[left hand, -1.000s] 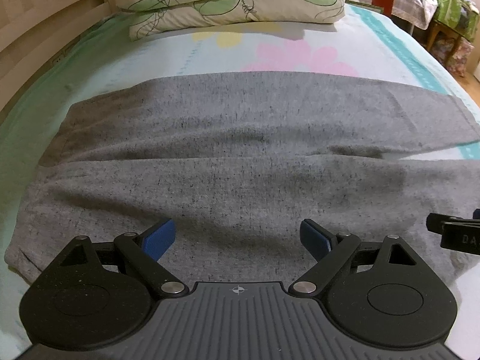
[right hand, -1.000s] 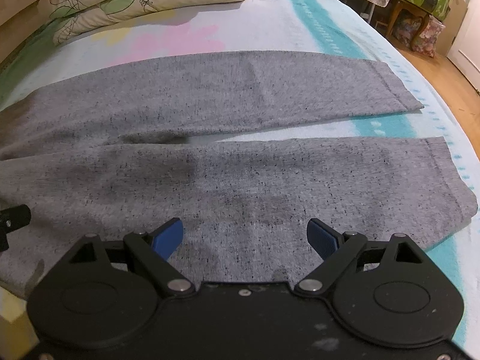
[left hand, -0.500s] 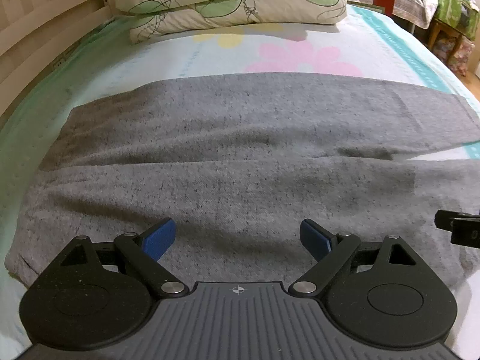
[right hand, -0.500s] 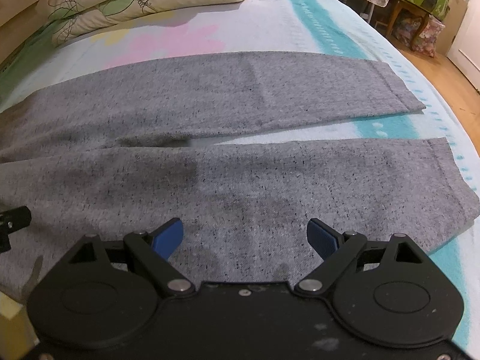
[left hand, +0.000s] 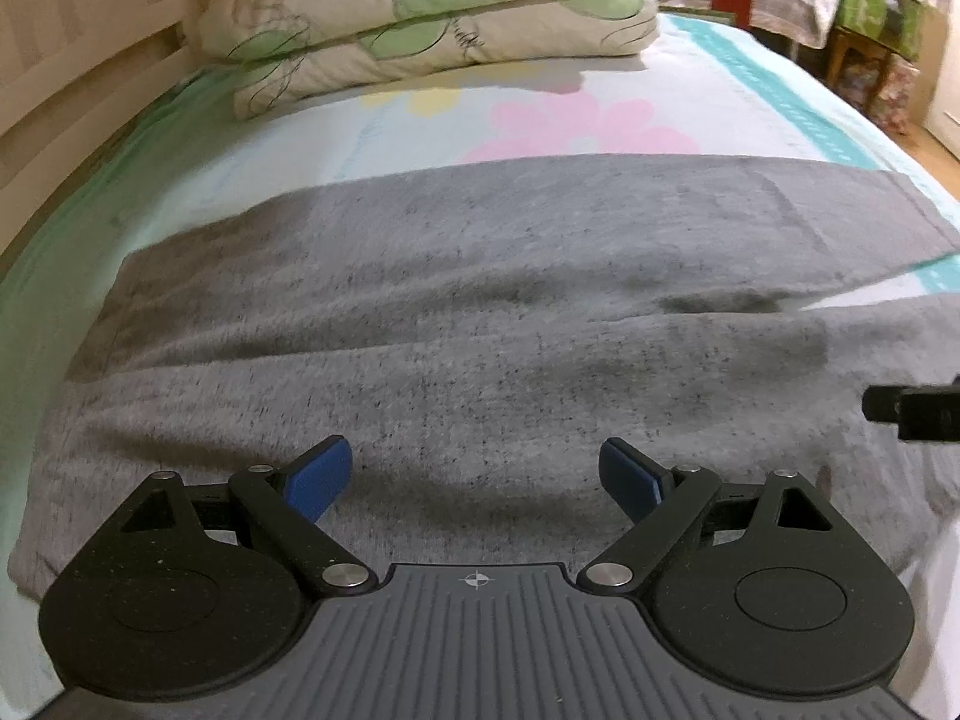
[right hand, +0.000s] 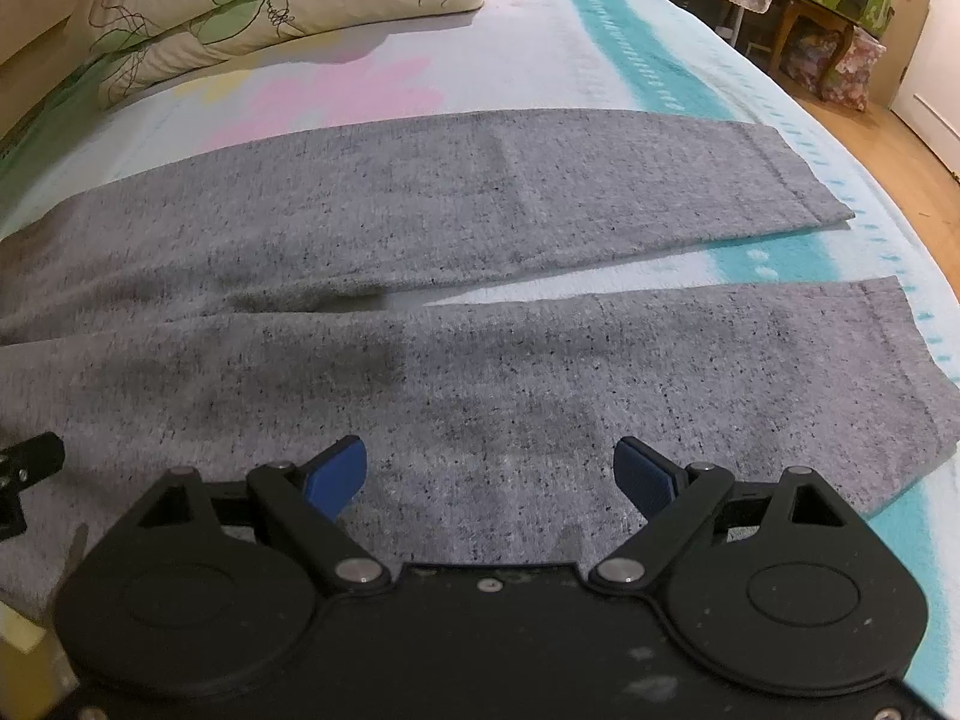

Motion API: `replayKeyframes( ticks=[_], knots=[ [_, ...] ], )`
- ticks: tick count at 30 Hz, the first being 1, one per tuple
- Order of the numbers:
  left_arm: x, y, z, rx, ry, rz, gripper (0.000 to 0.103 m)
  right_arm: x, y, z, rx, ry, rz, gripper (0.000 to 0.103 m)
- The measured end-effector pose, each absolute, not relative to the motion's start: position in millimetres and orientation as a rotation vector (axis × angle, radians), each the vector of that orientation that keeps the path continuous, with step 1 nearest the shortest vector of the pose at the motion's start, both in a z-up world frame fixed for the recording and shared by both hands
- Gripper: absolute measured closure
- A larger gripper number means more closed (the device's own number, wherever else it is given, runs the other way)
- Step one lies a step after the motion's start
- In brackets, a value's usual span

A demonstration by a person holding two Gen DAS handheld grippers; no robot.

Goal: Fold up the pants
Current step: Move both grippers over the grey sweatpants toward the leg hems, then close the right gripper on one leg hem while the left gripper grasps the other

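Observation:
Grey speckled pants (left hand: 480, 324) lie flat across the bed, waist to the left, both legs running right. In the right wrist view the pants (right hand: 480, 360) show a far leg and a near leg with a narrow gap between them, hems at the right. My left gripper (left hand: 474, 477) is open and empty just above the near edge of the waist part. My right gripper (right hand: 492, 474) is open and empty above the near leg. The right gripper's tip (left hand: 912, 411) shows at the right edge of the left wrist view.
Two stacked leaf-print pillows (left hand: 420, 24) lie at the head of the bed (left hand: 600, 114), also seen in the right wrist view (right hand: 270, 6). A wooden headboard (left hand: 72, 78) runs along the left. Furniture and bags (right hand: 840, 18) stand beyond the bed's right edge over a wooden floor.
Both grippers have drawn back and lifted slightly; the pants sit a little farther off in both views. The pants have not moved and both grippers stay open.

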State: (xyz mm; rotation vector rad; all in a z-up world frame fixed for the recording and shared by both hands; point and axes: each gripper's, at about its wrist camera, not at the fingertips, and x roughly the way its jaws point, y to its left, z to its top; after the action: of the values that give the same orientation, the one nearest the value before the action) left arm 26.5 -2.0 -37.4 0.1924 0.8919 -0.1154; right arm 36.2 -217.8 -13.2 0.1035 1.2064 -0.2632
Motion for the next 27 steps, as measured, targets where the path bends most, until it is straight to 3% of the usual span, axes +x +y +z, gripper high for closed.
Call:
replayKeyframes(
  ticks=[21,27],
  knots=[
    [-56,22,-63,0.466,0.750,-0.440,0.019,-38,-331,-4,0.285,1.150,-0.591,0.013],
    [-61,14,-79,0.461,0.802,-0.474,0.037,-63,-351,-7,0.380,1.099,-0.629,0.013]
  ],
)
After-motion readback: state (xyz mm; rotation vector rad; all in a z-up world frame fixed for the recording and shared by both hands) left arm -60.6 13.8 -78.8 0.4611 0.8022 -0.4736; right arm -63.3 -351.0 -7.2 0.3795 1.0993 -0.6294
